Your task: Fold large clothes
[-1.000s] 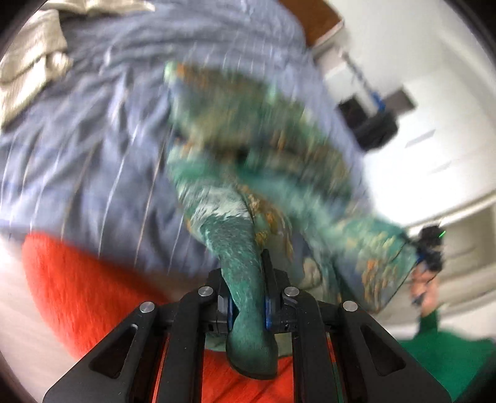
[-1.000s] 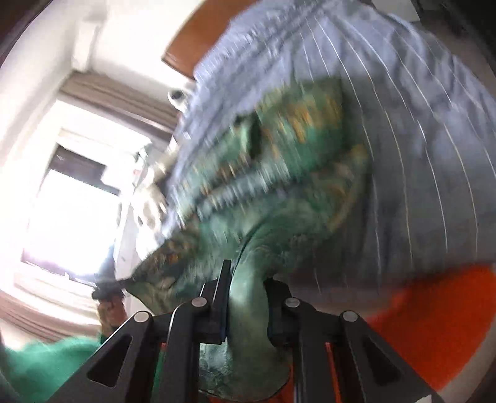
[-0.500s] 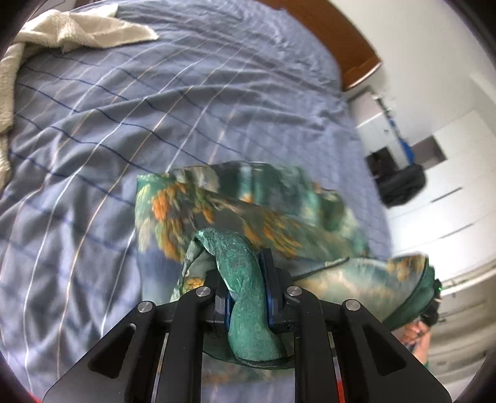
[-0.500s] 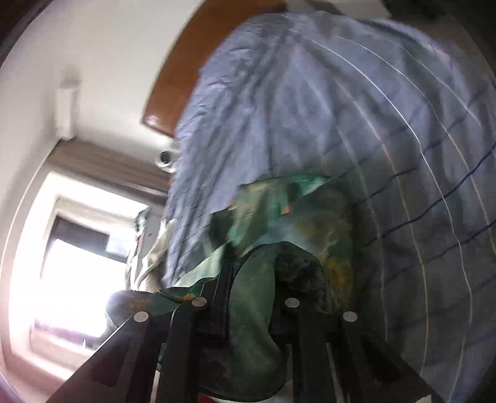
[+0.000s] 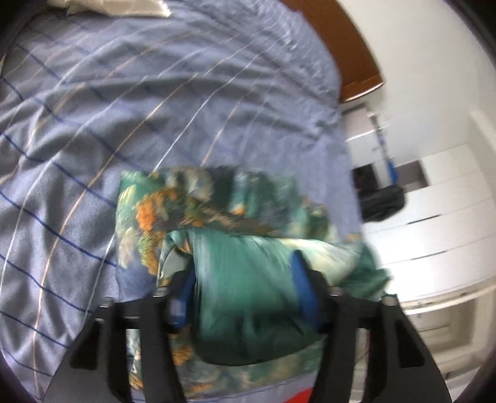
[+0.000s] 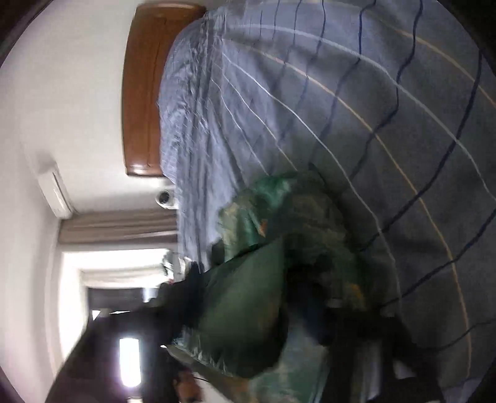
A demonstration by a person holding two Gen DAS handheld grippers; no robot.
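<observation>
Since half a second ago both grippers have spread wide; the fabric that was pinched thin between each pair of fingers now bulges loose in the gap, and the orange cloth seen a second ago is down to a sliver at the bottom edge.

Left gripper (image 5: 245, 297): fingers spread, blue pads apart, a fold of the green floral garment (image 5: 217, 217) lying slack between them. Rest of garment spreads just ahead on the blue striped bedsheet (image 5: 108, 108). Cream towel (image 5: 117, 6) far ahead-left. Wooden headboard (image 5: 341, 46) ahead-right; white cabinets (image 5: 434, 201) to the right.

Right gripper (image 6: 263, 313): view blurred and dark, fingers look apart, garment (image 6: 248, 303) bunched between and ahead, on the bedsheet (image 6: 341, 93). Headboard (image 6: 142, 93) and air conditioner (image 6: 55, 192) ahead-left.
</observation>
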